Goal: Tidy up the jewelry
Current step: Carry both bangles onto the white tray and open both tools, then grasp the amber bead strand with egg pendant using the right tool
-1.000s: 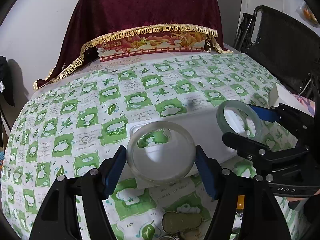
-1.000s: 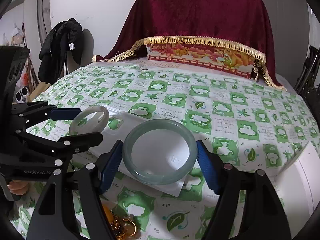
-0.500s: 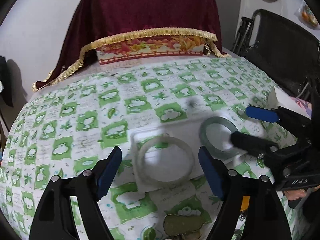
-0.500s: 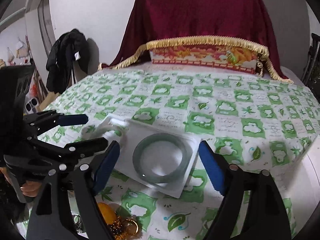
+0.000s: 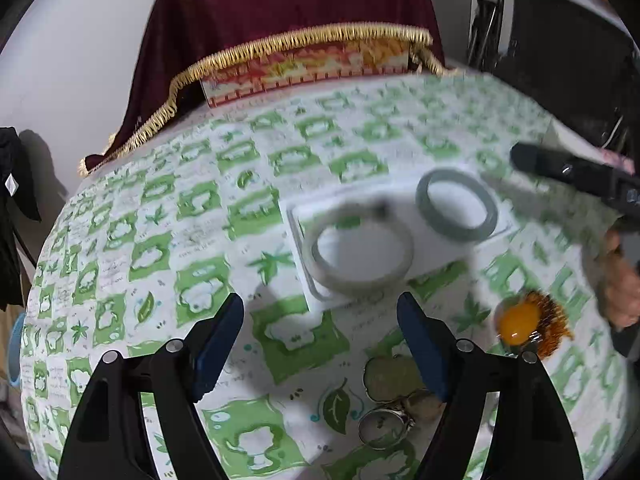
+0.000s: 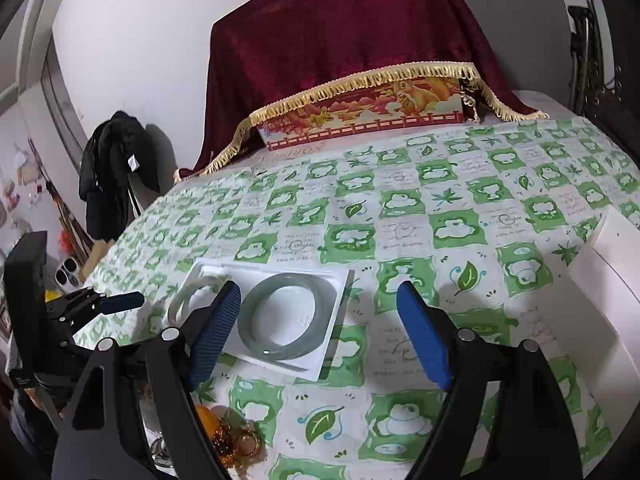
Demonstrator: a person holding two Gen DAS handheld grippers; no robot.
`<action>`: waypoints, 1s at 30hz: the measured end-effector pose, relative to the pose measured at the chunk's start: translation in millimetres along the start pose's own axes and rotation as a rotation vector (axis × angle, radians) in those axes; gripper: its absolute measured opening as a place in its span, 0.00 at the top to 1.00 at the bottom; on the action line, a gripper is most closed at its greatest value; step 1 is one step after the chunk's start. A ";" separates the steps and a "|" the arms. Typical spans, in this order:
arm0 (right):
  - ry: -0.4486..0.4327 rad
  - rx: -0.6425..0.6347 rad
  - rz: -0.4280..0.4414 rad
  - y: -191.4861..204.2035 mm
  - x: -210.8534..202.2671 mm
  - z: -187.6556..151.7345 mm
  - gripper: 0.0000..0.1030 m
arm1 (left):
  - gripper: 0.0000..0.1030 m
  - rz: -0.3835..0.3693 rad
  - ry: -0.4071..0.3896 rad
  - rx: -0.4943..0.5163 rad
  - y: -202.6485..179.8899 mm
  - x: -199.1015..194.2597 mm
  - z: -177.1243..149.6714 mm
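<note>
Two jade bangles lie flat side by side in a white tray [image 5: 404,196] [image 6: 332,344] on the green-checked cloth. The pale bangle [image 5: 358,258] [image 6: 180,300] is on the left, the darker green bangle [image 5: 456,210] [image 6: 290,316] on the right. My left gripper [image 5: 320,344] is open and empty, just in front of the pale bangle. My right gripper [image 6: 320,334] is open and empty, drawn back near the darker bangle; it also shows in the left wrist view [image 5: 576,176]. Loose amber beads [image 5: 528,324] [image 6: 228,436], rings [image 5: 382,426] and a green pendant [image 5: 390,374] lie near the front edge.
A box draped in dark red velvet with gold fringe [image 6: 348,52] stands at the back of the table. A white box [image 6: 612,280] sits at the right edge. A black chair [image 5: 568,48] is to the right, a dark coat [image 6: 116,168] hangs at left.
Both grippers opened and let the bangles down into the white tray, then drew back and away from them. The left view swung left; the beads and rings now show.
</note>
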State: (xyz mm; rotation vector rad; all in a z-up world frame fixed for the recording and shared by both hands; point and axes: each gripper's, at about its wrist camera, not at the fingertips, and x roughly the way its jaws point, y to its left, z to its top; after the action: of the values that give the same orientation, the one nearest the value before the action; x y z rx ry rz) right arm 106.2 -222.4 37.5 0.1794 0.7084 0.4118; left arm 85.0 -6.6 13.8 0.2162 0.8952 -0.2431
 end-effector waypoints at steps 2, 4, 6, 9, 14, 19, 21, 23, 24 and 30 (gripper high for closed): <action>0.000 -0.015 -0.005 2.2 0.7 -0.9 0.24 | 0.23 0.003 0.022 -0.026 5.4 5.8 -0.2; 0.003 -0.024 -0.011 4.0 1.8 -1.2 0.24 | 0.23 -0.010 0.025 -0.055 12.0 7.5 0.6; 0.007 -0.026 -0.015 4.5 3.2 -1.3 0.24 | 0.23 -0.014 0.027 -0.059 14.2 10.3 3.1; 0.010 -0.026 -0.017 4.6 4.0 -1.7 0.24 | 0.23 -0.017 0.022 -0.044 10.4 12.0 7.5; 0.013 -0.029 -0.020 5.3 5.4 -2.0 0.24 | 0.17 -0.034 0.041 -0.061 8.7 17.7 12.4; 0.014 -0.031 -0.028 4.6 6.0 -2.6 0.24 | 0.13 -0.054 0.051 -0.117 17.7 20.9 14.8; 0.009 -0.032 -0.036 4.4 5.6 -2.4 0.24 | 0.14 -0.043 0.047 -0.113 15.8 19.6 14.1; 0.005 -0.031 -0.048 3.9 4.3 -2.9 0.24 | 0.14 -0.062 0.053 -0.119 14.5 20.1 14.9; 0.001 -0.026 -0.056 2.9 2.6 -3.3 0.24 | 0.14 -0.078 0.059 -0.128 14.2 20.8 15.5; -0.021 0.019 -0.059 2.1 -15.9 -8.1 0.24 | 0.14 -0.089 0.061 -0.132 8.4 17.2 18.0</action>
State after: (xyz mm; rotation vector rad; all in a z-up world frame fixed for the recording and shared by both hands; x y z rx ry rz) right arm 89.4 -227.1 41.5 0.1800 0.6951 0.3462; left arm 111.2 -5.8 11.9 0.0615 0.9794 -0.2605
